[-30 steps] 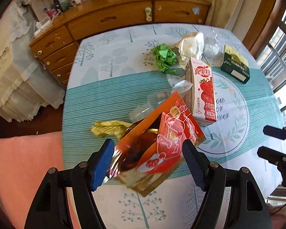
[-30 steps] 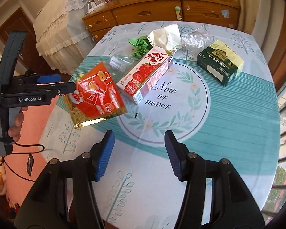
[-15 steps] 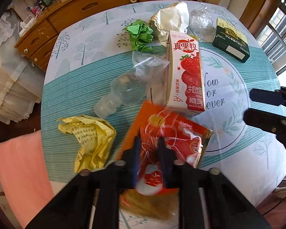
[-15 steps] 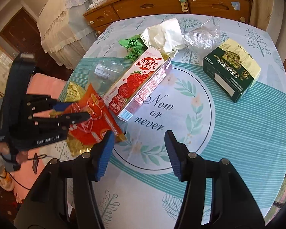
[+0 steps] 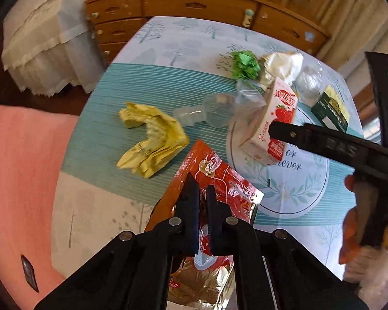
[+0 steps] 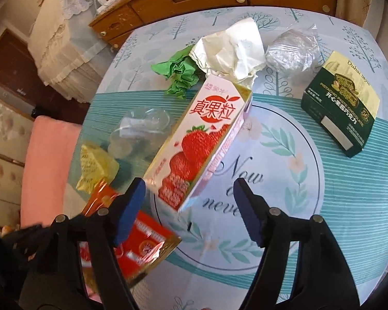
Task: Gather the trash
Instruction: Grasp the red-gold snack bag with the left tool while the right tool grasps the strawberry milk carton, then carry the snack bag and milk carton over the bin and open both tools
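Observation:
My left gripper (image 5: 200, 190) is shut on a red and orange snack bag (image 5: 221, 180), held over the table's near left edge; the bag also shows in the right wrist view (image 6: 142, 242). My right gripper (image 6: 187, 193) is open, its fingers on either side of the near end of a strawberry milk carton (image 6: 201, 139) lying on the tablecloth, not touching it. The carton also shows in the left wrist view (image 5: 271, 126). A crumpled yellow wrapper (image 5: 152, 139), a clear plastic bottle (image 5: 209, 108), green paper (image 6: 181, 75), white paper (image 6: 232, 49), a clear plastic ball (image 6: 292, 49) and a green chocolate box (image 6: 341, 103) lie on the table.
The round table (image 6: 349, 193) has a teal and white cloth. A pink chair seat (image 5: 20, 180) stands at its left. A wooden sideboard (image 5: 194, 2) and a lace-covered piece of furniture (image 5: 46, 38) stand behind.
My left gripper closed on the snack bag and drew it back towards the table's near left edge. My right gripper moved forward and down until its open fingers came beside the carton's near end.

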Demonstrator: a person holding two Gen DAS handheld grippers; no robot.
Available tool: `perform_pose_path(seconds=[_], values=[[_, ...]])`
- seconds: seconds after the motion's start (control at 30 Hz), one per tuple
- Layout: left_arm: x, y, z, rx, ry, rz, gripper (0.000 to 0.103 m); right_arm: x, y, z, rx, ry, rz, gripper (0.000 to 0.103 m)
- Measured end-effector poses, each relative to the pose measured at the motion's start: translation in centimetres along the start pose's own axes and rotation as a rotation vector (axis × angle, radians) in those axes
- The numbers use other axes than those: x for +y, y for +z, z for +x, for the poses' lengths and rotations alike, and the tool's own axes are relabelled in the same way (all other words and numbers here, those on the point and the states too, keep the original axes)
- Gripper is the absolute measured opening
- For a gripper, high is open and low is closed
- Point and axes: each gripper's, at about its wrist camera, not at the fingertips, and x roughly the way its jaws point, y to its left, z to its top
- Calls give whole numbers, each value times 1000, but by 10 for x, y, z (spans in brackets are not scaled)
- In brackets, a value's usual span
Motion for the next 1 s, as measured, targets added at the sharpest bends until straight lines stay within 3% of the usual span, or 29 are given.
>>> perform_pose_path(seconds=[0.1, 0.23, 0.63, 0.67, 0.7, 1.0], values=[[11, -6, -8, -16, -4, -49, 5, 11, 7, 16, 12, -76, -1, 69], [22, -13, -17, -43, -4, -91, 5, 20, 12, 32, 26, -97, 17, 72], [32, -24, -34, -64, -18, -108, 5, 10, 31, 61, 95, -63, 209, 75], [31, -23, -34, -66, -20, -108, 5, 11, 31, 61, 94, -66, 203, 74], [31, -24, -35, -68, -21, -109, 5, 11, 31, 61, 94, -63, 197, 66], [31, -28, -41, -82, -29, -97, 5, 11, 10, 39, 78, -51, 138, 59]])
